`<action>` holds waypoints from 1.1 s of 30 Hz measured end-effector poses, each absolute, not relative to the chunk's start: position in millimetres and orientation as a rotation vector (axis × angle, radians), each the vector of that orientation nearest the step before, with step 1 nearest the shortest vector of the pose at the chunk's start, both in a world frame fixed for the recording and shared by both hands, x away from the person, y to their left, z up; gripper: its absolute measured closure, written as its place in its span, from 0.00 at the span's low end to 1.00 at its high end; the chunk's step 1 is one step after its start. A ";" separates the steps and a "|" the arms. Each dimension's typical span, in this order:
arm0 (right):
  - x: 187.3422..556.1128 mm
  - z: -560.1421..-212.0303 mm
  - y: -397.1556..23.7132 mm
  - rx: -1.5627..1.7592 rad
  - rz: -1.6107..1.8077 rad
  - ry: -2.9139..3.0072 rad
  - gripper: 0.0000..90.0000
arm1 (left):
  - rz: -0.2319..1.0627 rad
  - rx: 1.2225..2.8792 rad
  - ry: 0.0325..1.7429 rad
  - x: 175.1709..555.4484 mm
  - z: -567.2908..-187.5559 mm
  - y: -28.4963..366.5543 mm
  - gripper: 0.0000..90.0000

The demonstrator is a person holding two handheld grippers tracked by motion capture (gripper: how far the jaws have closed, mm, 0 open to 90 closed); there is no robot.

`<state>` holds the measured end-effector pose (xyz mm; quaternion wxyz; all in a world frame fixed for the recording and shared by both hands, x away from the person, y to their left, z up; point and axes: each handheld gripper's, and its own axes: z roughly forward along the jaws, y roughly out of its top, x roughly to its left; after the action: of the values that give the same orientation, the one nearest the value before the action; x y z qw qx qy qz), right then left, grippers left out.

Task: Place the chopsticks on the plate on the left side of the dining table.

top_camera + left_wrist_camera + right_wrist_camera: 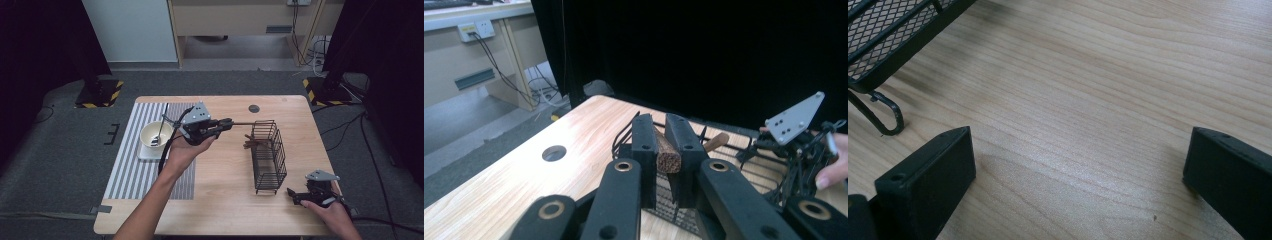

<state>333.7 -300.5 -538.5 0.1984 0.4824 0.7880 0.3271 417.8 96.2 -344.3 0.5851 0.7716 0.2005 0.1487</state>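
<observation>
My left gripper (226,123) hovers above the middle of the table, shut on a thin brown wooden stick (244,123) that points at the black wire basket (269,155). The left gripper view looks along the jaws (663,137), which clamp the stick's rough brown end (668,156), with the basket (749,156) just beyond. More wooden handles (251,142) lean out of the basket's left side. My right gripper (295,196) rests low at the front right, open, nothing between its jaws (1078,167); the basket's corner and foot (883,45) lie to its left.
A cream bowl (155,134) with a utensil in it sits on a white pad over a striped mat (140,172) at the table's left. A round cable hole (254,108) lies near the far edge. Bare wood (220,185) spreads between the mat and the basket.
</observation>
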 end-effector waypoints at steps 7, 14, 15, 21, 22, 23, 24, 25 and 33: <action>333.7 -538.5 -300.5 1.350 0.915 2.205 0.00 | 0.359 1.729 0.505 415.8 -346.4 97.4 0.92; 333.7 -538.5 -300.5 1.350 0.915 2.205 0.00 | 0.416 1.690 0.552 409.2 -349.7 99.3 0.92; 333.6 -538.5 -300.4 1.352 0.915 2.204 0.00 | 0.421 1.684 0.558 408.2 -349.7 100.4 0.92; 333.6 -538.5 -300.4 1.353 0.916 2.204 0.00 | 0.467 1.660 0.609 400.5 -352.1 109.1 0.92; 333.7 -538.5 -300.5 1.351 0.915 2.204 0.00 | 0.472 1.655 0.618 399.1 -353.3 110.7 0.92; 333.7 -538.5 -300.5 1.351 0.915 2.204 0.00 | 0.475 1.652 0.625 398.1 -354.3 111.8 0.92; 333.7 -538.5 -300.6 1.348 0.915 2.205 0.00 | 0.480 1.649 0.637 396.2 -356.5 114.7 0.92; 333.6 -538.5 -300.4 1.352 0.915 2.204 0.00 | 0.483 1.648 0.641 395.5 -357.3 115.8 0.92; 333.7 -538.5 -300.5 1.350 0.916 2.204 0.00 | 0.516 1.638 0.696 388.0 -367.7 134.4 0.92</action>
<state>333.7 -300.5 -538.5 0.1983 0.4826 0.7878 0.3273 388.0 134.4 -367.7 0.6007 0.7068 0.3002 0.2227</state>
